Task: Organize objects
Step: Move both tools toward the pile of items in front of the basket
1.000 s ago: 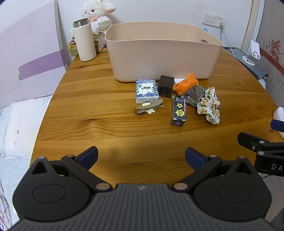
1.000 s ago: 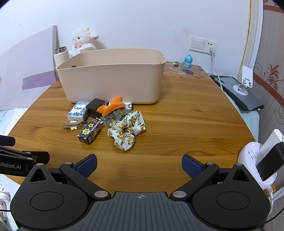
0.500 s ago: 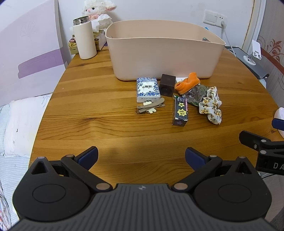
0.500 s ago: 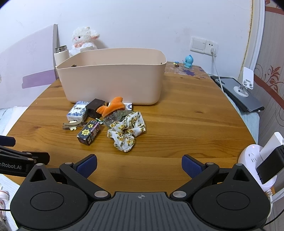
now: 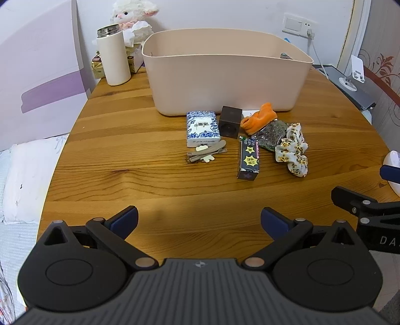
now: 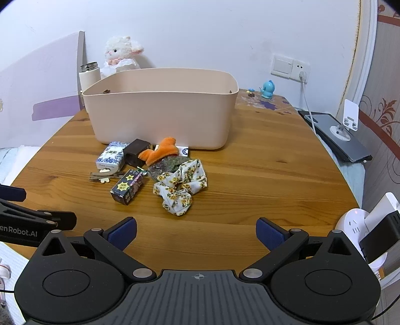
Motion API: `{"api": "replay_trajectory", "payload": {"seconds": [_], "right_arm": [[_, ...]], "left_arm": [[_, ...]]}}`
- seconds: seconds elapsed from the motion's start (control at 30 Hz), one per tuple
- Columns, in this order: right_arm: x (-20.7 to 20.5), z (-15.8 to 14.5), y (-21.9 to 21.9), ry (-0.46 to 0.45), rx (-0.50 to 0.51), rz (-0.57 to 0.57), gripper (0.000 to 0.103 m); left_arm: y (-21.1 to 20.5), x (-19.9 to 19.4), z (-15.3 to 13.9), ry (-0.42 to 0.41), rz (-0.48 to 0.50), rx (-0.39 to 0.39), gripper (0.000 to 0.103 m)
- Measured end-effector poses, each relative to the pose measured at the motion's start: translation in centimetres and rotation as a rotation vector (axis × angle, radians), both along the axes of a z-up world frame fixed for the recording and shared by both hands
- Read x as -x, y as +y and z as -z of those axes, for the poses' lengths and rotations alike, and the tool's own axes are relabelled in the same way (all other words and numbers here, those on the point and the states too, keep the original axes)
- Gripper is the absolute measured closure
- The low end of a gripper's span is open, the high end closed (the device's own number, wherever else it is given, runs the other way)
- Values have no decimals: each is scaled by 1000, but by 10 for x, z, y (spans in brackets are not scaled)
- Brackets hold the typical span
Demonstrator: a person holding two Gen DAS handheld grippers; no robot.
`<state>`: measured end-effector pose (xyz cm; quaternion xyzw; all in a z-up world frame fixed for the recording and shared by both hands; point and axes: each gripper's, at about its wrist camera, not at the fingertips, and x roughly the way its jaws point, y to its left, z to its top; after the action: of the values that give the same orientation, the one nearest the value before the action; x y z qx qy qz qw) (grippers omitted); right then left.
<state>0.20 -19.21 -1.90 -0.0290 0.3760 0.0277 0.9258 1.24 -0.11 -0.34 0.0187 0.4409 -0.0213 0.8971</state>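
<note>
A beige plastic bin point(image 5: 225, 75) point(image 6: 160, 112) stands at the back of the round wooden table point(image 5: 125, 162). In front of it lie a blue-and-white box point(image 5: 202, 127) point(image 6: 111, 156), a dark brown cube point(image 5: 230, 121) point(image 6: 136, 151), an orange cloth point(image 5: 260, 118) point(image 6: 160, 151), a dark packet point(image 5: 271, 133), a floral scrunchie point(image 5: 293, 150) point(image 6: 182, 187), a black star-printed box point(image 5: 248, 160) point(image 6: 127, 186) and hair clips point(image 5: 206, 153) point(image 6: 105, 176). My left gripper point(image 5: 198, 220) and right gripper point(image 6: 196, 231) are open, empty, near the front edge.
A white thermos point(image 5: 113, 58), a plush lamb point(image 5: 133, 15) and small boxes stand back left. A laptop with a phone stand point(image 6: 337, 135) lies at the right. A white power strip point(image 6: 362, 225) sits at the front right edge. A bed point(image 5: 20, 175) is to the left.
Both grippers have crept slightly forward toward the pile; the objects look a little nearer. Nothing on the table has moved. Both grippers stay open.
</note>
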Motion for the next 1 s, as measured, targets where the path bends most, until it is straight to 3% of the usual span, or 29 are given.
{"api": "replay_trajectory", "payload": {"seconds": [1.0], "right_arm": [[-40,14,-11,-1,-37,-14,3]], "left_arm": [[5,-33,8,-10,6,6,0]]}}
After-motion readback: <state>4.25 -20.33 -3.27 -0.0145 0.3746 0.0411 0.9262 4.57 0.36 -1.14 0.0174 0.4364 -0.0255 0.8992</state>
